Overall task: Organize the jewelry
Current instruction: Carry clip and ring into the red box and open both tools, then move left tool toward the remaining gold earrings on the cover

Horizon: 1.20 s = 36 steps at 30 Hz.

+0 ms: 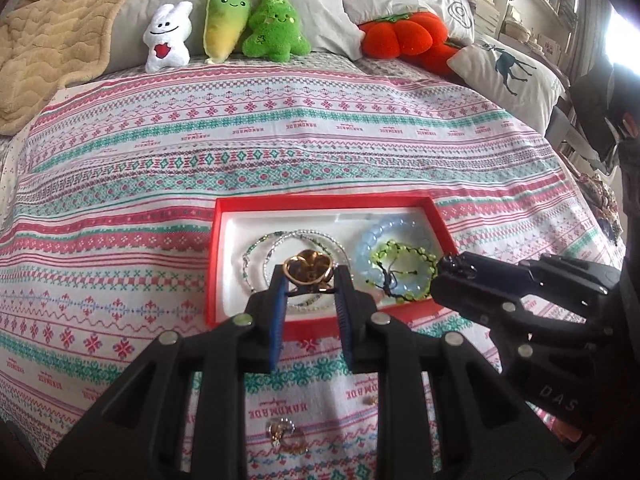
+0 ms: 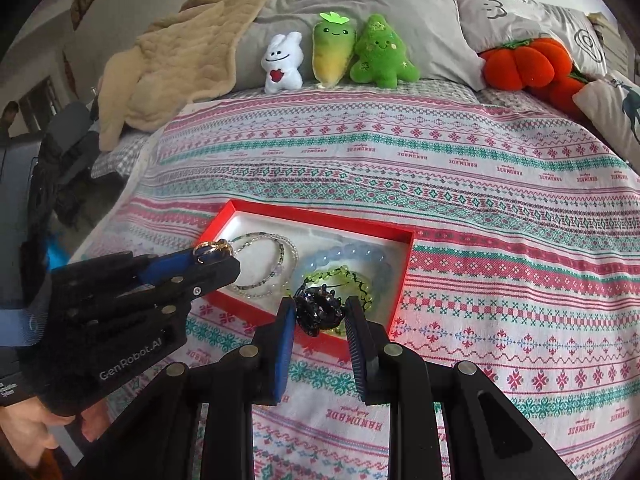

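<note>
A red box (image 1: 320, 202) with a white lining lies on the patterned bedspread; it also shows in the right wrist view (image 2: 320, 216). Inside lie clear bead bracelets (image 1: 260, 248), a pale blue bead bracelet (image 1: 372, 236) and a green bead bracelet (image 1: 404, 258). My left gripper (image 1: 309, 280) is shut on a gold ring (image 1: 308, 266) over the box's near left part. My right gripper (image 2: 320, 312) is shut on a black jewelled ring (image 2: 318, 310) over the box's near edge, by the green bracelet (image 2: 340, 276). The right gripper also shows in the left wrist view (image 1: 452, 268).
More small gold jewelry (image 1: 286, 434) lies on the bedspread close in front of the box. Plush toys (image 1: 228, 28), a red pumpkin cushion (image 1: 404, 34), pillows and a beige blanket (image 1: 52, 40) line the far side of the bed.
</note>
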### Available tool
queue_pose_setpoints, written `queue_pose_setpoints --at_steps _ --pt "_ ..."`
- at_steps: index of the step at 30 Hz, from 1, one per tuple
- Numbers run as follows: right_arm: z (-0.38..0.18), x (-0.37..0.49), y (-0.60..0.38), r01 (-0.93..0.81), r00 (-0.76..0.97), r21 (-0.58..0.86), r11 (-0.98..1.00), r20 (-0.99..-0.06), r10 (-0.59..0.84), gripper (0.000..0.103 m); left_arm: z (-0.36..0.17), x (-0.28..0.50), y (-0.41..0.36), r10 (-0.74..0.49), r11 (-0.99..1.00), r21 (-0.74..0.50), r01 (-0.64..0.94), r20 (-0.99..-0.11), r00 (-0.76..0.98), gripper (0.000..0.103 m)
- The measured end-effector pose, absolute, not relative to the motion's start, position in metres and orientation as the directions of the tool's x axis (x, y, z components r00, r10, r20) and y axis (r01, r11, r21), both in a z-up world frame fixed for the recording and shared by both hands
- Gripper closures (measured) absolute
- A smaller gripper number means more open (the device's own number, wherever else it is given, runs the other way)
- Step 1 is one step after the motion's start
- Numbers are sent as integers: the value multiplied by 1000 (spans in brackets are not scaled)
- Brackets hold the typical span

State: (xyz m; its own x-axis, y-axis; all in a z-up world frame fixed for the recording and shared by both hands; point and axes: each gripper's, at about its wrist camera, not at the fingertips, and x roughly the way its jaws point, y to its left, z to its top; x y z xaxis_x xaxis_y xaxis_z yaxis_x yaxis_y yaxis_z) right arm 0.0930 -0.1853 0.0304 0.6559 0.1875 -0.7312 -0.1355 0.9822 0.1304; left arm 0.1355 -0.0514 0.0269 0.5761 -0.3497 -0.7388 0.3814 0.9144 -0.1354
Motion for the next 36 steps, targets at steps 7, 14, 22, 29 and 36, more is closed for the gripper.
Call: queue_pose_setpoints --at_steps 7,14,22,29,36 --pt "27 99 -184 -135 652 128 983 -735 185 78 16 145 -57 -311 926 -104 362 -754 579 78" --pt "27 102 -190 -125 656 128 984 -733 179 78 18 145 -51 -301 932 -102 347 -751 588 74" --pt "24 104 -194 -118 657 125 985 -734 172 77 32 133 -41 -301 929 -83 359 -735 607 56" --pt "26 102 -200 -110 640 154 982 -744 189 50 40 118 -28 -299 928 -68 367 -726 620 40" --pt "39 85 -197 -140 663 150 979 -720 205 35 43 101 -12 -284 929 -50 367 -733 618 23"
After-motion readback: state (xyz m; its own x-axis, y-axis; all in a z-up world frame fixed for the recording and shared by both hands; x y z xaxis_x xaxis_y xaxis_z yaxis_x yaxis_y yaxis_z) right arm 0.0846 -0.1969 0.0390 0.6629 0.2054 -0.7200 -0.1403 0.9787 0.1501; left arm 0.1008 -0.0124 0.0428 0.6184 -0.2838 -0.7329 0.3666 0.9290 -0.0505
